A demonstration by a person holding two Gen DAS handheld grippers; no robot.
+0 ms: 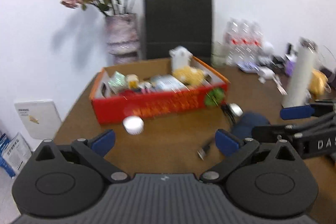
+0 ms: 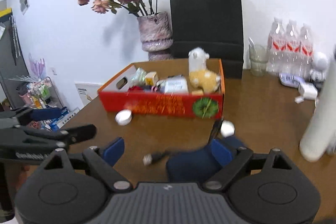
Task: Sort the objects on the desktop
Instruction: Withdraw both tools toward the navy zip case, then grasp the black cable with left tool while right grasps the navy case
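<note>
A red cardboard box (image 1: 159,104) (image 2: 163,106) stands on the brown desk, filled with a plush alpaca (image 2: 202,75), small cartons and packets. In front of it lie a white round jar (image 1: 133,125) (image 2: 124,117), a silver-capped item with black cords (image 1: 235,110) (image 2: 226,128), a dark blue pouch (image 1: 250,123) (image 2: 193,163) and a small USB plug (image 1: 204,150) (image 2: 150,159). My left gripper (image 1: 166,140) is open and empty above the desk. My right gripper (image 2: 166,150) is open, with the blue pouch by its right finger.
A vase of dried roses (image 2: 155,35) and a black paper bag (image 2: 206,20) stand behind the box. Water bottles (image 2: 290,45), a glass (image 2: 257,60), a white cylinder (image 2: 319,119) and clutter sit at the right. The desk's left edge (image 1: 69,110) drops to the floor.
</note>
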